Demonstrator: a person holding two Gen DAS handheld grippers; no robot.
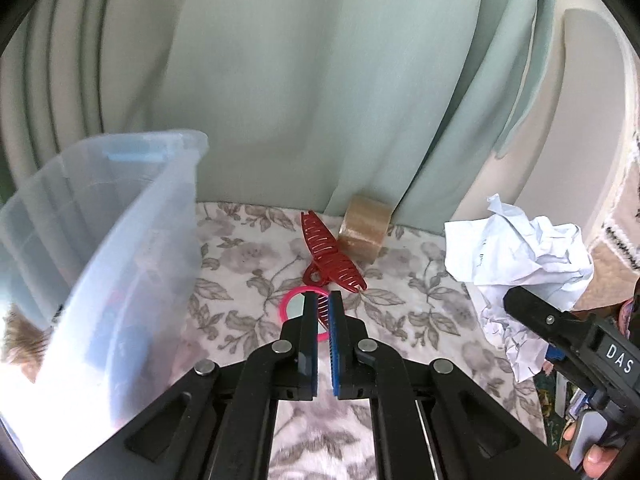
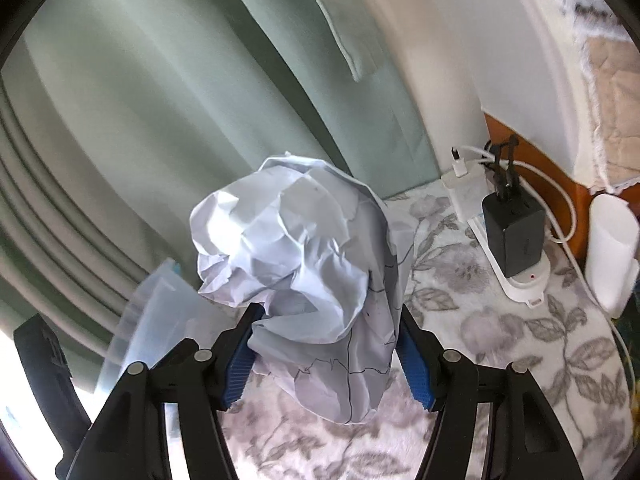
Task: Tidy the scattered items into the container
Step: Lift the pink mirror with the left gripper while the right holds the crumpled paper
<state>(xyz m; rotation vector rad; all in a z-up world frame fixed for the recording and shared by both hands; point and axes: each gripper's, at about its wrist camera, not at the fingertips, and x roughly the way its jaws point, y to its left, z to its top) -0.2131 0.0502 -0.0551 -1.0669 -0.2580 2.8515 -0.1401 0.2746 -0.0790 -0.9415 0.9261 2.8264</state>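
Note:
My left gripper (image 1: 323,298) is shut on a small pink-rimmed round mirror (image 1: 294,305) and holds it over the floral cloth, just right of the clear plastic container (image 1: 132,216). A red hair claw clip (image 1: 330,256) and a roll of brown tape (image 1: 366,226) lie beyond it. My right gripper (image 2: 326,320) is shut on a crumpled ball of white paper (image 2: 304,268), lifted above the cloth; it also shows in the left wrist view (image 1: 520,256). The container's edge (image 2: 160,312) is to its left.
Green curtains hang behind the table. A white power strip (image 2: 520,280) with a black charger (image 2: 514,236), a white charger and cables sits at the right, next to a white cup (image 2: 612,248). A wooden edge and quilted fabric are far right.

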